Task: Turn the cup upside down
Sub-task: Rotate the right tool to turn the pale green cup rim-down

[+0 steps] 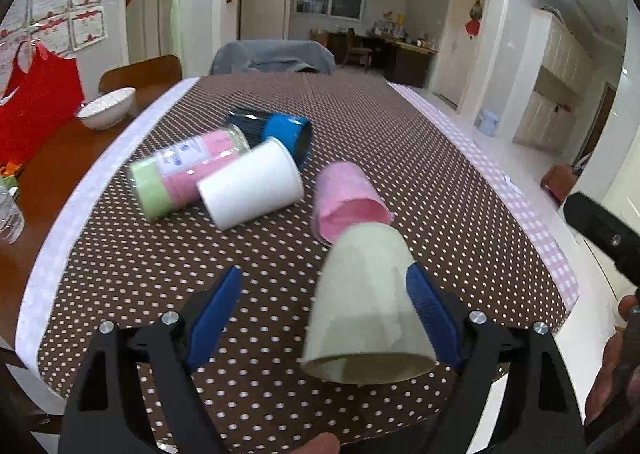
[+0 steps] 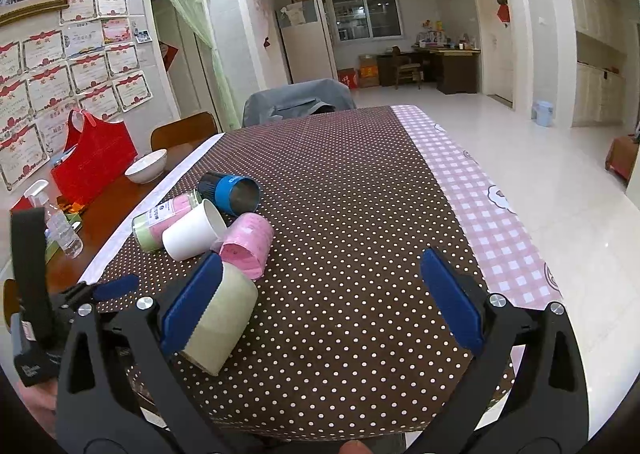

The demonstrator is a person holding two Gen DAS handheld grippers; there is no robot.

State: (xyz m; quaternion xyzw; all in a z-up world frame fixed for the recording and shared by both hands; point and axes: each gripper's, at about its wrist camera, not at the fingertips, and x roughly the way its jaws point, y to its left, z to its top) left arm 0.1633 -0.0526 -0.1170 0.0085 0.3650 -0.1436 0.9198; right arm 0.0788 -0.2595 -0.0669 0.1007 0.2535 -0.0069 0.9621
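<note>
A pale green cup (image 1: 368,306) lies on its side on the dotted tablecloth, mouth toward me; it also shows in the right wrist view (image 2: 222,324). My left gripper (image 1: 324,302) is open, with the cup lying between its blue fingers, close against the right finger (image 1: 430,312). My right gripper (image 2: 320,294) is open and empty, over the cloth to the right of the cup; its left finger (image 2: 192,300) overlaps the cup in view.
Beyond the green cup lie a pink cup (image 1: 348,199), a white cup (image 1: 250,183), a blue-and-black cup (image 1: 276,131) and a pink-and-green jar (image 1: 184,169). A white bowl (image 1: 106,107), red bag (image 1: 36,105) and spray bottle (image 2: 60,223) stand at the left.
</note>
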